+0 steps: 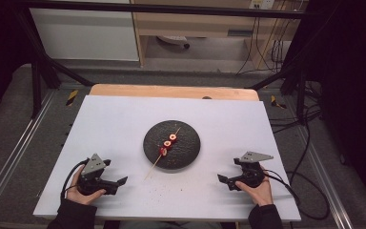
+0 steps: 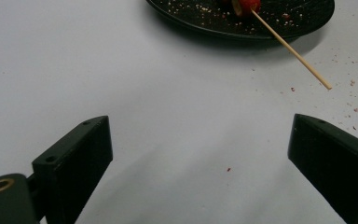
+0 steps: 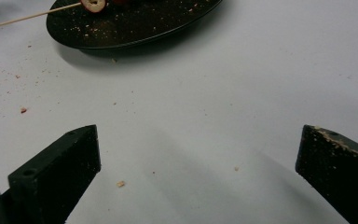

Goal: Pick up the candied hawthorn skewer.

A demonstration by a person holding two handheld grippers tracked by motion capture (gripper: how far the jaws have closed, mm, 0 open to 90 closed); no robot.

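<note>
A round black plate sits at the middle of the white table. Across it lies a wooden skewer carrying three red fruit pieces; its bare end sticks out over the plate's near-left rim. My left gripper rests on the table near the front left, held by a hand, its jaws open and empty. My right gripper rests at the front right, also open with nothing between its jaws. The left gripper view shows the plate and skewer tip ahead; the right gripper view shows the plate and skewer.
Small crumbs are scattered on the white board in front of the plate. A wooden table edge shows behind the board. Black frame bars and cables run along the sides.
</note>
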